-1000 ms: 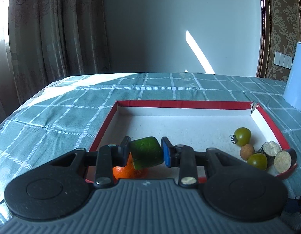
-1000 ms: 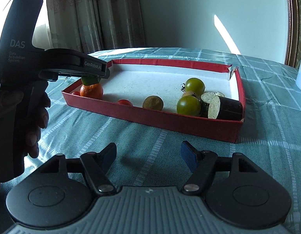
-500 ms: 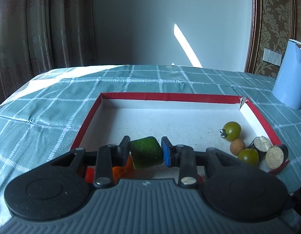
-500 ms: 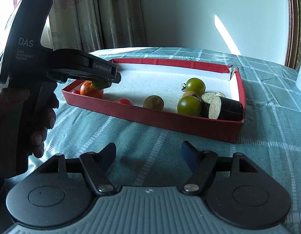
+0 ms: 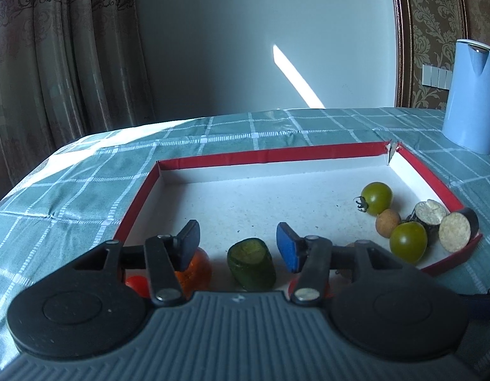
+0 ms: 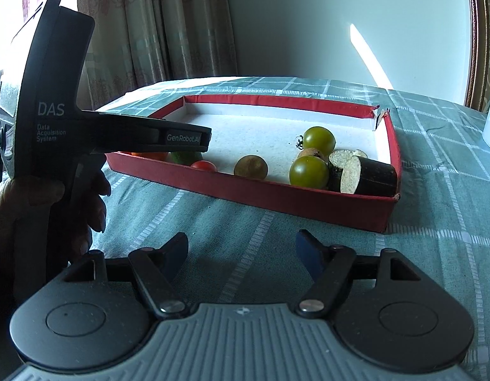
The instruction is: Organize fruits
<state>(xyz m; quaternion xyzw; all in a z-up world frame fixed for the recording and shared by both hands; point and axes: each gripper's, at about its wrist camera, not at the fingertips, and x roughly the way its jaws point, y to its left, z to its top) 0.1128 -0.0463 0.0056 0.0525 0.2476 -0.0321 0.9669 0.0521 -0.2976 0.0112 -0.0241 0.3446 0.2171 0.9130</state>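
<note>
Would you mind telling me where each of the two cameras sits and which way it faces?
Left wrist: on the left hand-held gripper, low over the red tray's near edge, facing the far wall; its jaws have just opened off the green chunk.
Right wrist: on the right hand-held gripper, open over the tablecloth before the tray, showing the person's hand.
Shared: tray, green tomatoes, eggplant pieces.

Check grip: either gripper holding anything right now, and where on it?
Nothing held. Left gripper has just opened; the cucumber chunk sits free between its pads in the tray. Right gripper is open, empty.
</note>
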